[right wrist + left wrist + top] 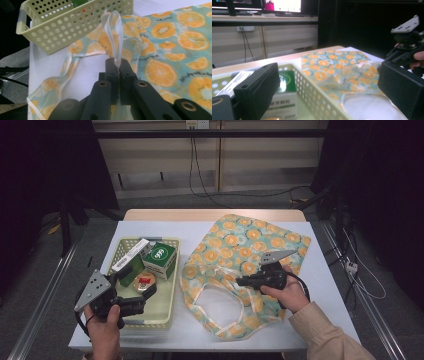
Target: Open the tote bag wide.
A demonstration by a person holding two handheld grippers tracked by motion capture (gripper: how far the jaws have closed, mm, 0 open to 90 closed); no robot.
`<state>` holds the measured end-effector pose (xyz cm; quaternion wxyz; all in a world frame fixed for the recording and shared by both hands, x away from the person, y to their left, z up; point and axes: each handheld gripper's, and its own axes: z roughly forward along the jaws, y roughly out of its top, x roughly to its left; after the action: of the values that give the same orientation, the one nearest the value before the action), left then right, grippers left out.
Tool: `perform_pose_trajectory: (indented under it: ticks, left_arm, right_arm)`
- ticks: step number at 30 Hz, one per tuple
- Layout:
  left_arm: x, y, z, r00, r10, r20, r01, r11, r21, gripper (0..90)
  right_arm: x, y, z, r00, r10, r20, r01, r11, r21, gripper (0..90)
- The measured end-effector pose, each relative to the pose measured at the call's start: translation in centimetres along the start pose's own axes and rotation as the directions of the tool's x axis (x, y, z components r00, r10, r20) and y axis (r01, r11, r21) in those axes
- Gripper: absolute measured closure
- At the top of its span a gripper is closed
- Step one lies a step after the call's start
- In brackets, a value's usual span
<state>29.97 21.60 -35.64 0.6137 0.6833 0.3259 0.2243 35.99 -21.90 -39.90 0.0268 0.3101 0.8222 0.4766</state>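
A fabric bag (240, 245) printed with orange slices lies flat on the right half of the table. My right gripper (241, 281) is over its near part, shut on one of the handle straps (113, 37), which rises in a loop from between the jaws (116, 63). A pale yellow perforated basket (172, 285) stands to the left of the bag. My left gripper (147, 299) hovers over the basket's near end, pointing right, open. In the left gripper view its jaws (329, 100) stand wide apart with nothing between them.
The basket holds a green box (160, 259), a long white and green box (131, 255) and a small round tin (145, 281). A white cover (320, 285) lies over the table. Cables (360, 275) trail on the floor to the right, beyond the table's edge.
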Motion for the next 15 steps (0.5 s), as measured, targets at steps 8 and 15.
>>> perform_pose_trajectory:
  ticks: [8, 15]
  left_arm:
    - [0.1, 1.5, 1.7, 0.9997, 0.014, 0.021, -0.014, 0.9999, 0.0, 3.7]
    - [0.5, 1.4, 2.9, 0.9994, 0.012, 0.031, -0.013, 0.9996, 0.026, 3.7]
  right_arm:
    - [-2.0, 0.2, -0.8, 0.9994, 0.025, 0.024, -0.025, 1.0, 0.002, 88.8]
    - [-6.1, 1.0, -1.5, 0.9931, 0.094, 0.07, -0.094, 0.996, -0.008, 88.0]
